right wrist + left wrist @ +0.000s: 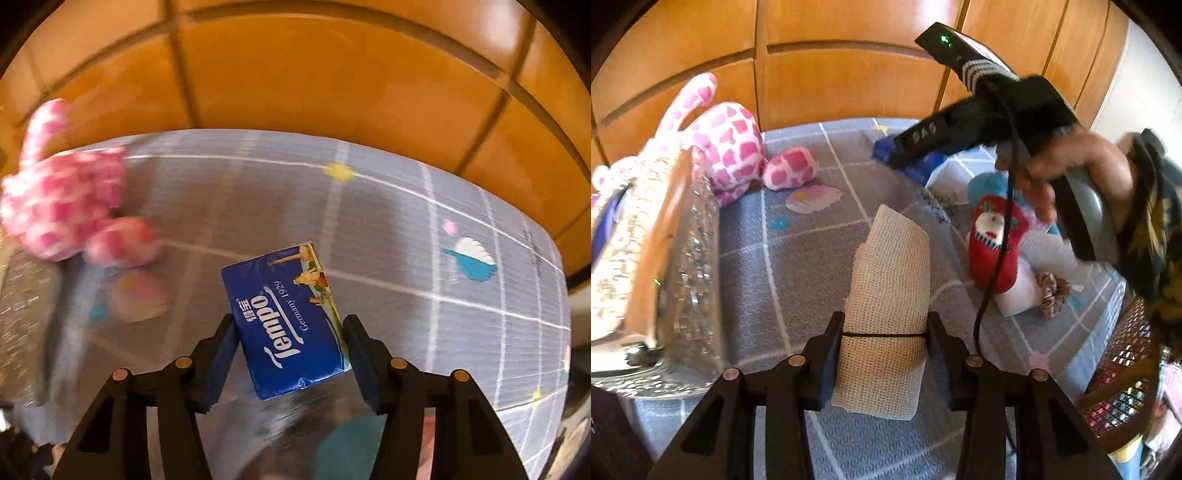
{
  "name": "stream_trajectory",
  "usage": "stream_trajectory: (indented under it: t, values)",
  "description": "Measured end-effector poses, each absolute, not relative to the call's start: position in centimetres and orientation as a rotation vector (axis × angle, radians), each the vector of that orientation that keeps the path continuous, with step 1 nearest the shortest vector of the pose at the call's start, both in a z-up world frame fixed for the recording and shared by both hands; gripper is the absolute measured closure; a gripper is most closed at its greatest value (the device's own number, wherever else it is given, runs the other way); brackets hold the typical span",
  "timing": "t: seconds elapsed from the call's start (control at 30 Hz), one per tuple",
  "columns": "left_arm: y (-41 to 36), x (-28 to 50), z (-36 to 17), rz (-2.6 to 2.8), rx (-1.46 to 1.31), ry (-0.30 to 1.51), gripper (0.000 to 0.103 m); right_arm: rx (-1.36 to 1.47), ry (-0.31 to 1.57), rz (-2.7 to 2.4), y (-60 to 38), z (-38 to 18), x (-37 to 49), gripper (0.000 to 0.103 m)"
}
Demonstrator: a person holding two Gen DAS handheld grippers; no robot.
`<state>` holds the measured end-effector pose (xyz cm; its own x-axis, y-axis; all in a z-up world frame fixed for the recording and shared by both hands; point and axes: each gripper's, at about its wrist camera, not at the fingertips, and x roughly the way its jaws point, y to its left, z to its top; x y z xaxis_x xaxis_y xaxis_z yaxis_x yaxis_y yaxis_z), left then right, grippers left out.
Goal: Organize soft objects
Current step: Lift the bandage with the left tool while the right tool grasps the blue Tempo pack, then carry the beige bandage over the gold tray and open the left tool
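Observation:
My left gripper (884, 326) is shut on a beige gauze roll (890, 254), which sticks out forward above the grey-blue checked cloth (798, 266). A blue Tempo tissue pack (280, 295) sits between the pads of my right gripper (291, 330); both pads press its sides, and it stays sharp while the cloth behind blurs. In the left wrist view, a hand holds the right gripper (897, 157) at the upper right, with the blue pack (923, 168) at its tips.
A pink-and-white plush giraffe (731, 155) lies at the back left. A glittery clear container (690, 277) stands at the left. A red sock (993, 240), white folded items and a brown scrunchie (1052, 291) lie to the right, beside a woven basket (1123, 387). Wooden panels (849, 74) rise behind.

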<state>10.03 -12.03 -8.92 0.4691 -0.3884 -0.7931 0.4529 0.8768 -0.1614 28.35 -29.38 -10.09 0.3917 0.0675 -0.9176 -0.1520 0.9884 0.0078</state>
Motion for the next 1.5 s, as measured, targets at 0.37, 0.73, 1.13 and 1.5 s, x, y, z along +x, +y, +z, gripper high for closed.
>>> stream_trajectory:
  t: [0.37,0.73,1.13,1.5]
  values:
    - [-9.4,5.8,-6.4,-0.511,0.048,0.898,0.060,0.063,1.233,0.227,-24.8,-12.7,21.9,0.045]
    - [-6.4,4.1,-3.6,-0.450,0.006,0.800,0.060,0.000,1.190,0.167,-23.5,-13.3,17.9,0.044]
    - [-3.9,4.1,-1.6,-0.369,-0.043,0.745,0.060,-0.047,1.100,0.089,-22.8,-14.1,14.3,0.045]
    - [2.0,4.9,-0.3,-0.226,-0.190,0.705,0.060,-0.022,0.990,0.030,-21.9,-14.2,11.6,0.047]
